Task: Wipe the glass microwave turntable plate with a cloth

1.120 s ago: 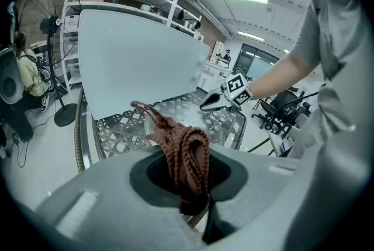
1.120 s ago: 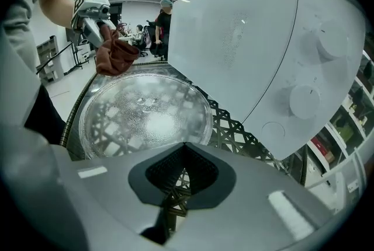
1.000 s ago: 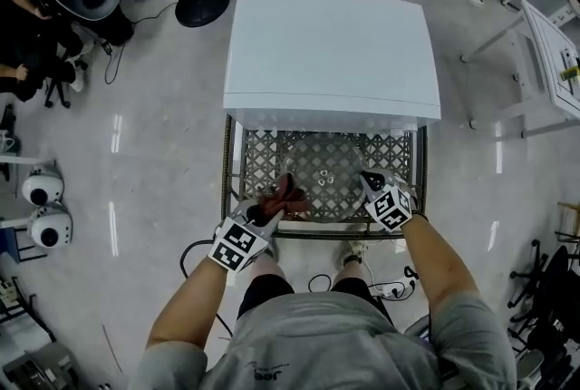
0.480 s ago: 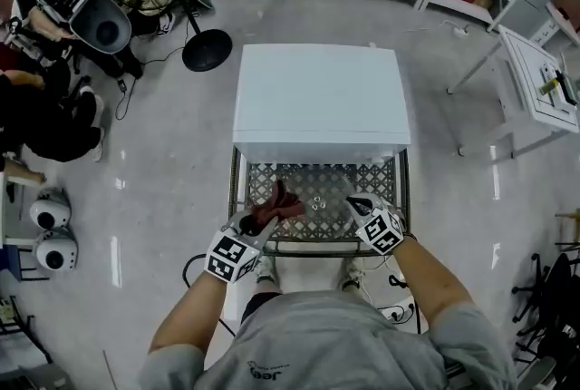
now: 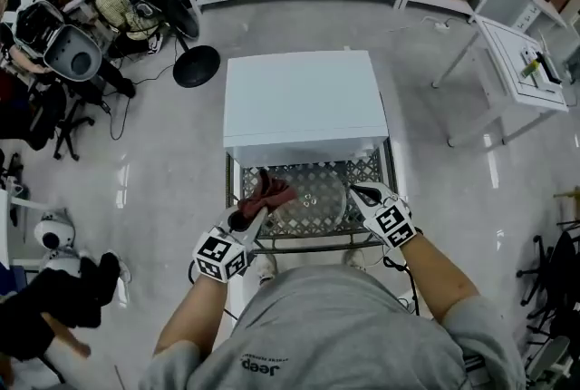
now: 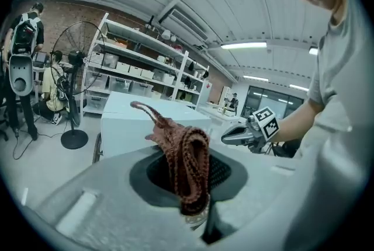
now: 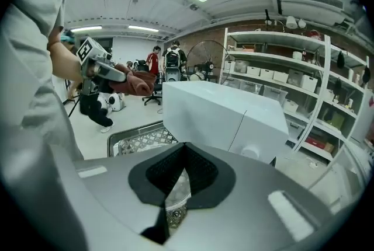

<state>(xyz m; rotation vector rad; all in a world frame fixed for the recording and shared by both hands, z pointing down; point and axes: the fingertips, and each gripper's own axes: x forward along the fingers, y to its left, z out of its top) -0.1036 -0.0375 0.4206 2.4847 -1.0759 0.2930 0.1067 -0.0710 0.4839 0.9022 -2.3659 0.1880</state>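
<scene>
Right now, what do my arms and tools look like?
The left tool and the right tool each have a grey body, dark pointed jaws and a white cube with black square markers. No cable shows on either. The person wears a grey short-sleeved T-shirt; the forearms are bare.

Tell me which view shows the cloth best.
The left gripper view: the cloth looms large, knit visible, clamped by the left gripper. The head view shows it as a small reddish bundle; the right gripper view, a distant glimpse.
</scene>
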